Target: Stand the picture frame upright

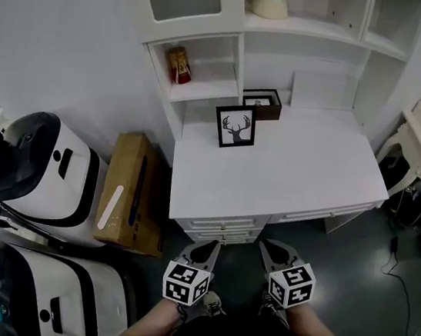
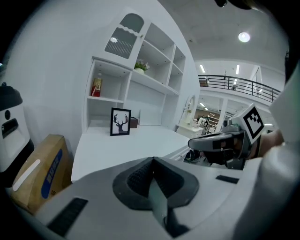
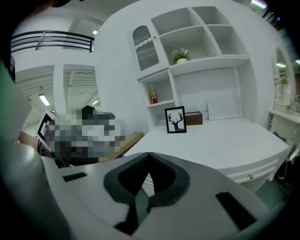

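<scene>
The picture frame (image 1: 235, 126) stands upright at the back of the white desk (image 1: 295, 175), long axis vertical, its deer print facing the person. The left gripper (image 1: 205, 253) and right gripper (image 1: 276, 253) are both closed and empty, well short of the desk.

Thing: picture frame (image 1: 235, 126), black border, white print of a deer head with antlers.
Pose: upright, face turned toward the desk's front edge.
Place: on the white desk (image 1: 295, 175), near its back left corner, just beside a dark brown box (image 1: 267, 104) behind it.
</scene>
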### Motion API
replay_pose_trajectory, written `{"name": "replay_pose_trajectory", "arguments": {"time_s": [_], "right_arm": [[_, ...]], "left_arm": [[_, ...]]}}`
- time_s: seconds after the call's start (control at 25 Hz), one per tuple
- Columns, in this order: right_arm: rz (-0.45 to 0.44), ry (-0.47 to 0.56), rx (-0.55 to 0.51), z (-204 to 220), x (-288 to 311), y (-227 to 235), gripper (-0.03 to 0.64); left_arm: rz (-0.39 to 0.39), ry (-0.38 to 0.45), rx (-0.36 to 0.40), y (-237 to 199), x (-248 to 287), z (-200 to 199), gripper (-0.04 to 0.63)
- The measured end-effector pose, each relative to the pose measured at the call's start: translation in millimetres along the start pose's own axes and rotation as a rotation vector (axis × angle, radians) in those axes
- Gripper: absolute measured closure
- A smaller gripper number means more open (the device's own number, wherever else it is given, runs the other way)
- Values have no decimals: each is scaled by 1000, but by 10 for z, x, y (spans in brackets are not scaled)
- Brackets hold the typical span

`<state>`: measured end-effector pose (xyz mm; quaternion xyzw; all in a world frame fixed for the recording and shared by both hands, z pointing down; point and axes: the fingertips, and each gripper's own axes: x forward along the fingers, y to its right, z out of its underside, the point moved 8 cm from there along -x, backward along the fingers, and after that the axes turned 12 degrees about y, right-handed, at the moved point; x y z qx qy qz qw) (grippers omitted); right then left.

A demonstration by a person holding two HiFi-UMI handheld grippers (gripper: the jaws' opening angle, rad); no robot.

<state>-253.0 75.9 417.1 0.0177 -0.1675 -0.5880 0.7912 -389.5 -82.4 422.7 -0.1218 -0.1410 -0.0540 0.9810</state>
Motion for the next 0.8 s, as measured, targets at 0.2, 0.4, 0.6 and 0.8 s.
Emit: {"name": "replay_pose_trajectory", "arguments": {"time_s": [0.2,0.4,0.6,0.8], "right_arm": [[26,6,3,52,4,-155,614],[45,13,2,74,2,-294,614],[62,18,-2,94,9,-383,614],[74,19,-4,124,33,-471,614]], "left_arm": [[18,-3,1,-99,-101,29,589],[36,-3,4,-171,-211,44,589],[52,-7,3,-224,-274,80,589],[63,-1,8,-284,-332,84,589]]}}
